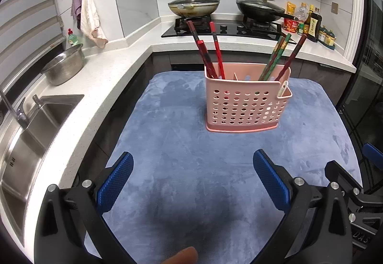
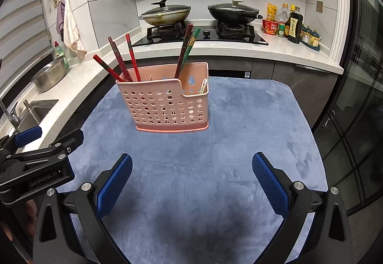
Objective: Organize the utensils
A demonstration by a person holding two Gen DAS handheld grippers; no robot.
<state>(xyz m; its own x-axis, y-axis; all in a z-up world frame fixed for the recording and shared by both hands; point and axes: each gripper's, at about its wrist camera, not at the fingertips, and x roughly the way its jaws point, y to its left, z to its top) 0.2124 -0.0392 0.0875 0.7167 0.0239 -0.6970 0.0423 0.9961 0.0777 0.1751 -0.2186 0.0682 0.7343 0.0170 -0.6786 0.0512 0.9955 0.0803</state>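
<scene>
A pink perforated utensil holder (image 1: 246,106) (image 2: 167,106) stands upright on the blue cloth (image 1: 191,180) (image 2: 191,180). Red chopsticks (image 1: 216,53) (image 2: 130,58) lean out of its left compartment. Green and dark chopsticks (image 1: 277,55) (image 2: 188,48) stick up from its right compartment. A pale utensil (image 1: 283,88) (image 2: 203,85) sits in the small side pocket. My left gripper (image 1: 192,168) is open and holds nothing, well in front of the holder. My right gripper (image 2: 191,168) is open too and holds nothing, and the left one shows at its left edge (image 2: 28,134).
A white counter (image 1: 100,77) with a steel sink (image 1: 36,125) and a colander (image 1: 64,65) runs along the left. Behind the cloth, a stove holds two lidded pans (image 1: 194,4) (image 1: 261,9). Sauce bottles (image 1: 311,22) stand at the back right. A glass door (image 2: 359,96) is on the right.
</scene>
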